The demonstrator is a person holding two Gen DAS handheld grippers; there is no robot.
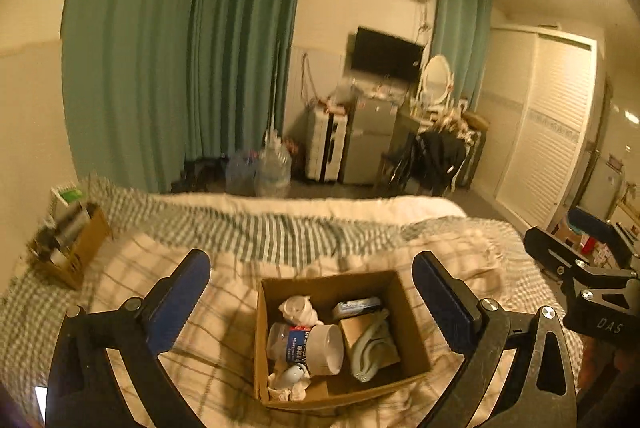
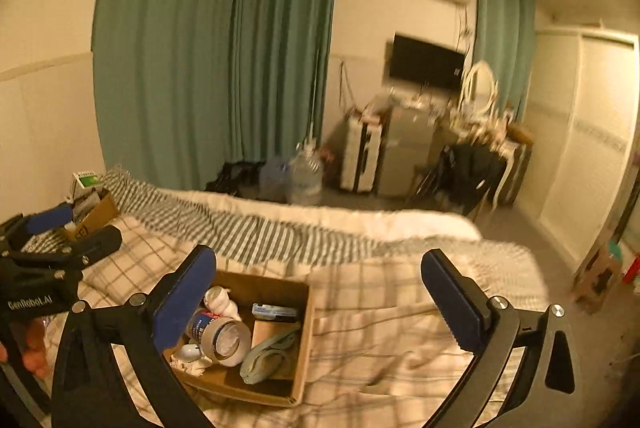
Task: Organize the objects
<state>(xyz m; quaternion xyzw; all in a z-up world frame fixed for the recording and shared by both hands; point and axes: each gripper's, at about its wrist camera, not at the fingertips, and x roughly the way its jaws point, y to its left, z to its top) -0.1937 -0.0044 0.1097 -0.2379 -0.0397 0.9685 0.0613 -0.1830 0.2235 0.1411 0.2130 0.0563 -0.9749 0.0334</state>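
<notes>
An open cardboard box [image 1: 412,324] sits on the checked bed cover, between and below my left gripper [image 1: 312,296], which is open and empty above it. The box holds a clear plastic jar [image 1: 316,348] on its side, a pale green clip [image 1: 370,352], a small blue case [image 1: 358,306], a white shell-like thing [image 1: 298,310] and crumpled tissue. In the right wrist view the box [image 2: 302,344] lies under my left finger; my right gripper [image 2: 320,296] is open and empty. The left gripper shows at the left edge of the right wrist view [image 2: 60,236], the right gripper at the right edge of the left wrist view [image 1: 580,268].
A second cardboard box [image 1: 76,248] with packets stands at the bed's far left by the wall. Beyond the bed are green curtains [image 1: 180,48], water bottles [image 1: 272,168] on the floor, a small fridge, a dresser with mirror, a chair and a white wardrobe [image 1: 544,132].
</notes>
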